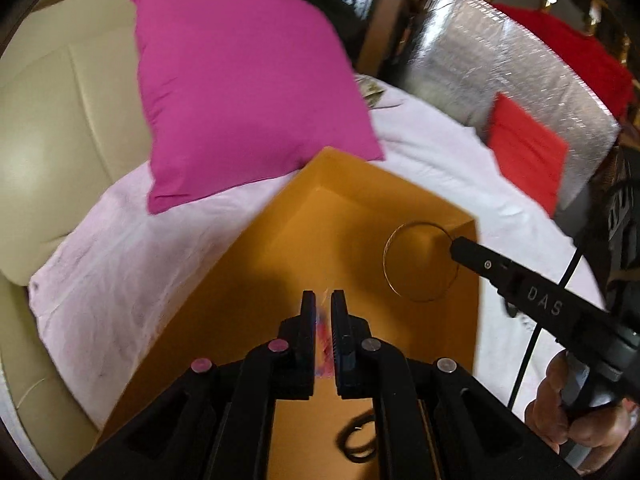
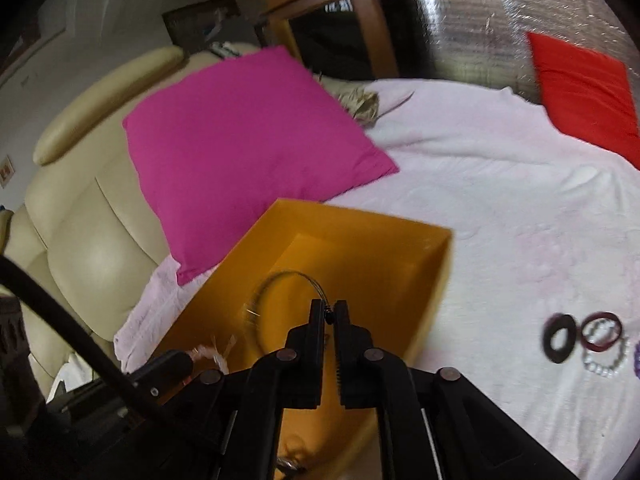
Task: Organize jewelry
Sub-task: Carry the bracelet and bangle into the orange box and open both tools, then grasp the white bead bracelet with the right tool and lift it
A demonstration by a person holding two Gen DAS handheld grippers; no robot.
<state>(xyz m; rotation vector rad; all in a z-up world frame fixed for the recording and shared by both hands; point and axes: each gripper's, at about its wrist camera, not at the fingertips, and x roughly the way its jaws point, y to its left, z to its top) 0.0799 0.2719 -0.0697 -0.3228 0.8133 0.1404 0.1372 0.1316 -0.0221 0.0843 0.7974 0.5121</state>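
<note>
An open orange box [image 1: 352,216] [image 2: 372,248] sits on a pale pink blanket. My left gripper [image 1: 323,300] hangs over the box, shut on a small pink-and-red piece [image 1: 325,340] that is too blurred to name. My right gripper [image 2: 329,307] [image 1: 456,246] is above the box's right side. It pinches a thin wire bangle [image 2: 288,280] [image 1: 416,264] at a dark bead, and the hoop hangs over the inside of the box. Dark rings [image 1: 358,438] lie on the box floor near the front. The left gripper [image 2: 176,364] shows low on the left in the right wrist view.
On the blanket [image 2: 500,200] to the right of the box lie a black ring [image 2: 560,338], a dark red bangle [image 2: 602,330] and a pearl bracelet [image 2: 604,364]. A magenta pillow [image 1: 240,92] leans behind the box against a cream couch [image 1: 60,120]. A red cushion [image 1: 528,152] sits far right.
</note>
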